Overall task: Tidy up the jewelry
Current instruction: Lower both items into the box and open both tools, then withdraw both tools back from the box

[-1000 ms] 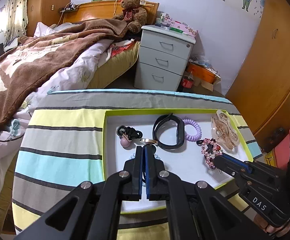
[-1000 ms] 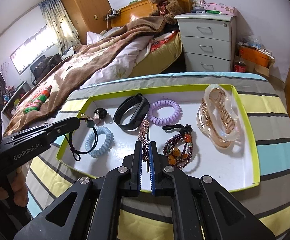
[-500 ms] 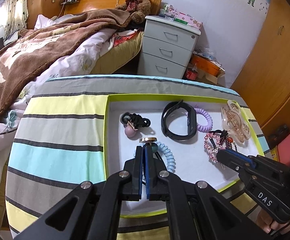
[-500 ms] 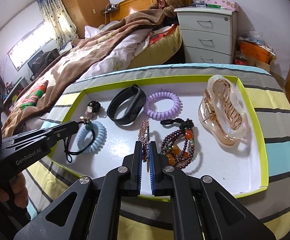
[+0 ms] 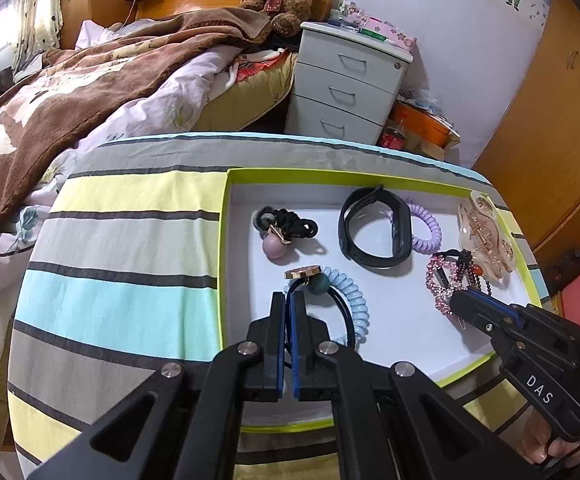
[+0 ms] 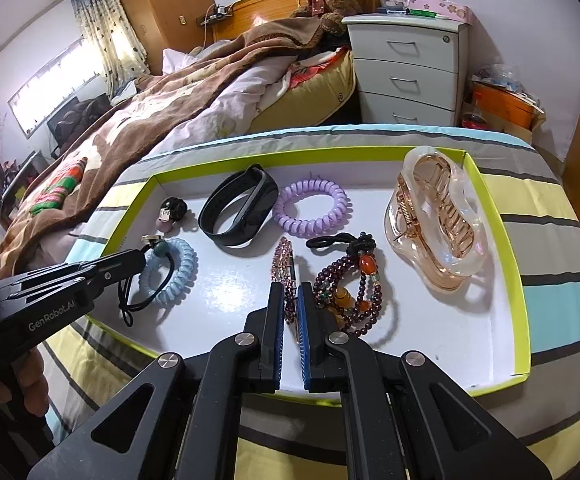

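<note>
- Jewelry lay inside the shallow white tray with a lime-green rim [image 6: 494, 216], which stood on the striped cloth surface [image 5: 130, 300].
- Left gripper [image 5: 289, 300] had its jaws closed on the thin black elastic hair tie with a teal bead and a gold disc [image 5: 310, 278]. Its loop hung over the pale blue spiral hair tie [image 5: 356, 296]. If the gripper rose quickly, the loop could, I think, catch the spiral and drag it along.
- Such a thin cord gave the pads little to hold, so it could slip out and fall outside the tray, because the gripper was near the left wall.
- Right gripper [image 6: 290, 300] had its jaws closed on the pink rhinestone hair clip [image 6: 284, 260]. The clip lay just beside the dark purple beaded bracelet with orange stones [image 6: 350, 292]; whether they touched, I could not tell. A sideways pull could hook the beads and disturb the strand.
- The clip was narrow and hard, so it could twist between the pads and drop.
- The clear amber plastic claw clip [image 6: 434, 216], the black silicone wristband [image 6: 242, 208], the lilac spiral hair tie [image 6: 312, 210] and the black hair tie with a pink ball [image 5: 280, 232] lay apart from both grippers and seemed safe.
- The tray looked light; a snagged item could shift it on the cloth.
</note>
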Demonstrator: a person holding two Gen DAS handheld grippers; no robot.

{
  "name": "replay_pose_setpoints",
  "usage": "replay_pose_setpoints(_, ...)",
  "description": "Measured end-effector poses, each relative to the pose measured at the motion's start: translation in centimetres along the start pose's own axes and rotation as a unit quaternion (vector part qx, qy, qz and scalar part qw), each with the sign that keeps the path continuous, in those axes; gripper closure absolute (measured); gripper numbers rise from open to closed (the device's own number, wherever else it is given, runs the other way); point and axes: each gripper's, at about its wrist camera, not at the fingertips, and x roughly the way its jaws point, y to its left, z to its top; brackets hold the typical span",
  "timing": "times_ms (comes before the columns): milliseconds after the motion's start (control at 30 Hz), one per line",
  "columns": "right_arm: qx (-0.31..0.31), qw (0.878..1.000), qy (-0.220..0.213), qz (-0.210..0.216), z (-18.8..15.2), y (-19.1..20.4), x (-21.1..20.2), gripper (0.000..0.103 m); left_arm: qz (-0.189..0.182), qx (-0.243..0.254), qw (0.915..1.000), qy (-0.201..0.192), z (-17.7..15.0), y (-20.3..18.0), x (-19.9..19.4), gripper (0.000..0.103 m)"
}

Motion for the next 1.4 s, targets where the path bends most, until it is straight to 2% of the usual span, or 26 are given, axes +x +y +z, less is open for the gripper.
replay_pose_setpoints(300,-0.003,1.000,-0.001,-0.009,0.1,0.1,0.2,0.094,0.005,0.001,1.0000,0.001,-0.1,0.0,0.1,0.099)
replay_pose_setpoints(500,-0.008,1.000,-0.002,-0.012,0.0,0.2,0.1,0.094,0.006,0.001,1.0000,0.002,-0.1,0.1,0.2,0.093)
replay_pose_setpoints(667,-0.016,1.000,-0.006,-0.018,-0.1,0.4,-0.1,0.091,0.002,0.007,1.0000,0.001,0.0,-0.3,0.0,0.078)
replay_pose_setpoints(767,-0.018,1.000,-0.008,-0.023,-0.1,0.5,-0.3,0.090,0.002,0.009,1.0000,0.001,-0.1,-0.5,-0.1,0.072)
replay_pose_setpoints(967,-0.024,0.999,-0.015,-0.025,-0.3,0.8,-0.9,0.084,0.001,0.010,0.9999,0.004,-0.1,-0.8,-0.3,0.067)
replay_pose_setpoints(1200,-0.026,0.999,-0.026,-0.033,-0.4,1.0,-2.0,0.084,0.004,0.015,0.9999,-0.003,-0.3,-1.4,-1.3,0.059)
replay_pose_setpoints(1267,-0.031,0.998,-0.032,-0.039,-0.5,1.2,-2.6,0.084,0.010,0.013,0.9998,-0.005,-0.4,-1.4,-1.6,0.053)
replay_pose_setpoints(1400,-0.040,0.997,-0.045,-0.051,-1.0,1.9,-3.9,0.084,0.012,0.011,0.9998,-0.011,-0.9,-1.5,-2.5,0.052)
